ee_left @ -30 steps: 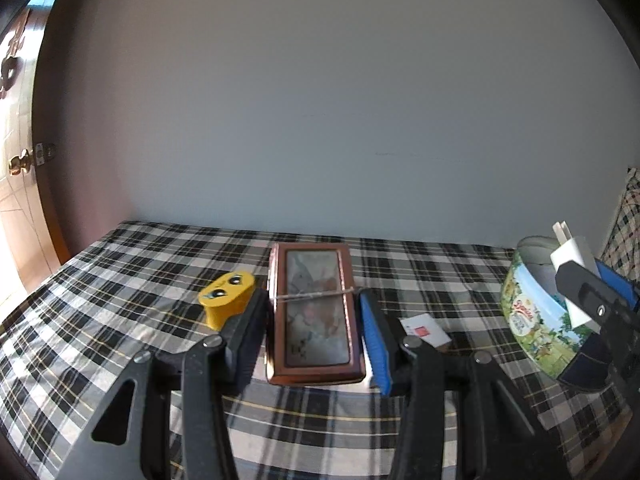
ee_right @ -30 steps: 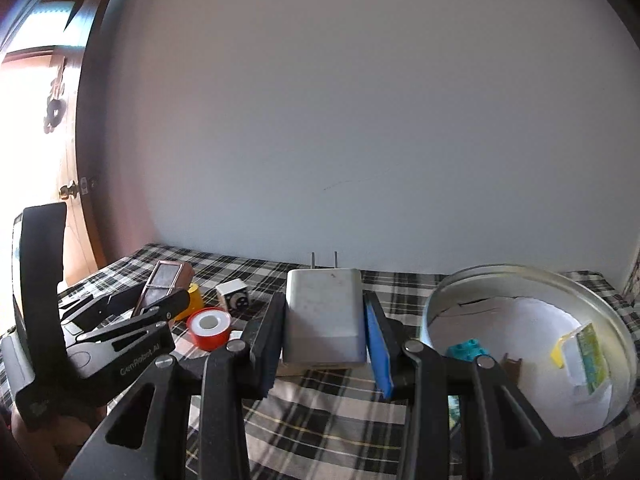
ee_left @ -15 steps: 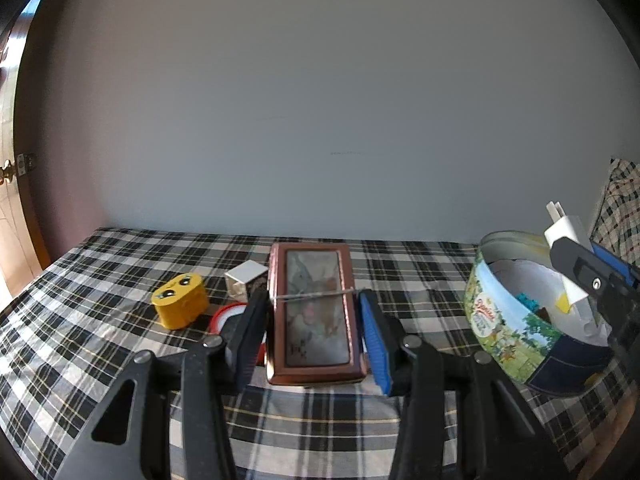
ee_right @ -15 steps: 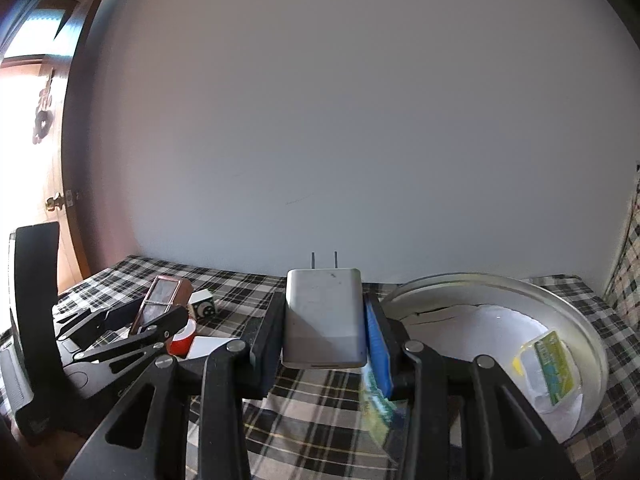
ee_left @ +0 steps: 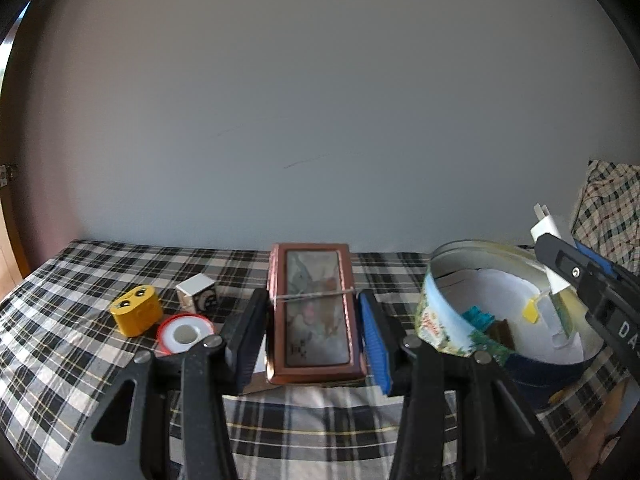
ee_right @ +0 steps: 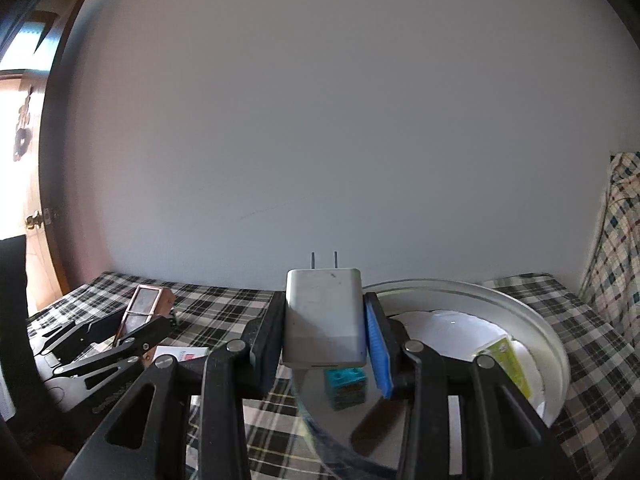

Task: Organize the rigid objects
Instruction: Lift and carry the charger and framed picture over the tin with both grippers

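A: Tin (ee_left: 436,320) – where's it sit rn?

B: Round tin w/ a printed side, on the checked cloth (ee_left: 72,360), to the right in my left cam. In my right cam its rim (ee_right: 532,320) is just past the fingers, white paper lining inside. In it: a teal block (ee_right: 346,386), a yellow-green packet (ee_right: 508,364), a small brown bit.

A: Grippers?

B: My left gripper (ee_left: 312,340) is partly closed, clamped on a brown framed box (ee_left: 314,312), flat, w/ a thin band across its face. My right gripper (ee_right: 326,332) is also partly closed, pinching a white charger (ee_right: 324,316), prongs pointing away from me. Charger hangs above the tin's near edge, not touching it afaict.

A: Rest of the surface?

B: Black/white/tan plaid cloth over the whole top. Left of the box: a yellow block (ee_left: 136,314) w/ two dark spots on top, a red-rimmed tape roll (ee_left: 184,334) just beside it, a small white cube (ee_left: 198,296) behind those. A white card (ee_right: 182,354) lies under the box side.

A: Room?

B: Plain pale wall (ee_left: 320,120) behind, faint scuff line on it. Wood door w/ brass knob (ee_right: 34,220) at far left, bright light there. Plaid fabric (ee_right: 620,240) piled at far right.
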Available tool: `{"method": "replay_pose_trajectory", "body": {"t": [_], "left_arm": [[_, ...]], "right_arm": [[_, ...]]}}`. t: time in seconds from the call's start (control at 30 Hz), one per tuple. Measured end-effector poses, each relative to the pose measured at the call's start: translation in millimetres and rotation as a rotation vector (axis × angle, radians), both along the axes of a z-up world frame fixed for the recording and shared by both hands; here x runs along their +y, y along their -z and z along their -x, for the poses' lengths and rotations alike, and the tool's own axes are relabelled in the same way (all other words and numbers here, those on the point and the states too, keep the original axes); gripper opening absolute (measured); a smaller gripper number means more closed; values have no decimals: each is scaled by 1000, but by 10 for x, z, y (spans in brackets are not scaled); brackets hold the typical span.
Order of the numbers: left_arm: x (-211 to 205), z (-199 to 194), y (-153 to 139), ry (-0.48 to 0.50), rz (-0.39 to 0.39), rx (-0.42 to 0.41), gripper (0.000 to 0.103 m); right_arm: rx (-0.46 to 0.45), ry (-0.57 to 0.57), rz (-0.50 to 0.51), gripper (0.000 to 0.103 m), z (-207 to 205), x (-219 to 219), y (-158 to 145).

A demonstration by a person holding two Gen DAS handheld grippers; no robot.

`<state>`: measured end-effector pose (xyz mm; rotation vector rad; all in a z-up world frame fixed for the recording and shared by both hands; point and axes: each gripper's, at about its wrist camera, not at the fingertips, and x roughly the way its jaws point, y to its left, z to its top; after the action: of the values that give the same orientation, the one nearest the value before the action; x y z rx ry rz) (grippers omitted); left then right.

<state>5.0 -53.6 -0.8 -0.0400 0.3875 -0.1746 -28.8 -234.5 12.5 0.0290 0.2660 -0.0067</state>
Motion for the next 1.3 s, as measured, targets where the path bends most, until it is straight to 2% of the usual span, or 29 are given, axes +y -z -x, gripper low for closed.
{"method": "replay_pose_trajectory", "body": {"t": [0.87, 1.13, 1.3], "left_arm": [[-817, -14, -108, 119, -10, -39, 45], [-1134, -9, -143, 180, -14, -50, 45], [-1432, -52, -105, 245, -25, -7, 45]], "right_arm": [[-34, 206, -23, 41, 102, -926, -97], [-11, 278, -22, 41, 17, -1332, -79], [32, 306, -23, 41, -85, -1487, -16]]}}
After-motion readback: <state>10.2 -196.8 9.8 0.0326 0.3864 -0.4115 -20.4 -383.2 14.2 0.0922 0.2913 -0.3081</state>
